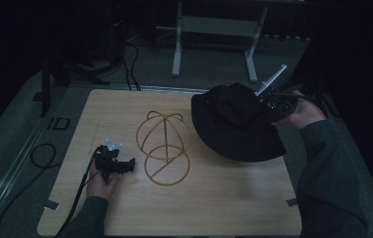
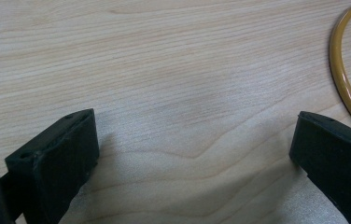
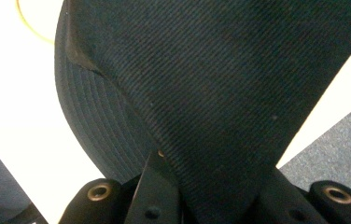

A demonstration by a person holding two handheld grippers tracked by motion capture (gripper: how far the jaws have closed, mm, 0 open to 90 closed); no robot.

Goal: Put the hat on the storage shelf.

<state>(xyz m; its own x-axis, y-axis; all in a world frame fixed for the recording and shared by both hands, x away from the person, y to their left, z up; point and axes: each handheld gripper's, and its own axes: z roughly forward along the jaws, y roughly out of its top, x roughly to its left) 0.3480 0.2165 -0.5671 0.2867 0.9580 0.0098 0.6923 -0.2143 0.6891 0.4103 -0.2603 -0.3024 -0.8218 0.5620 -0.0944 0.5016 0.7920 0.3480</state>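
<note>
A black bucket hat hangs tilted over the right side of the wooden table, its brim low toward the board. My right gripper is shut on the hat's crown; in the right gripper view the dark fabric bunches between the jaws. A yellow wire hat stand sits at the table's middle, just left of the hat. My left gripper rests low on the table beside the stand's base ring, jaws wide open with bare wood between them.
A metal frame with white legs stands on the carpet beyond the table. Black cables lie on the floor at the left. Tape marks sit at the table's front corners.
</note>
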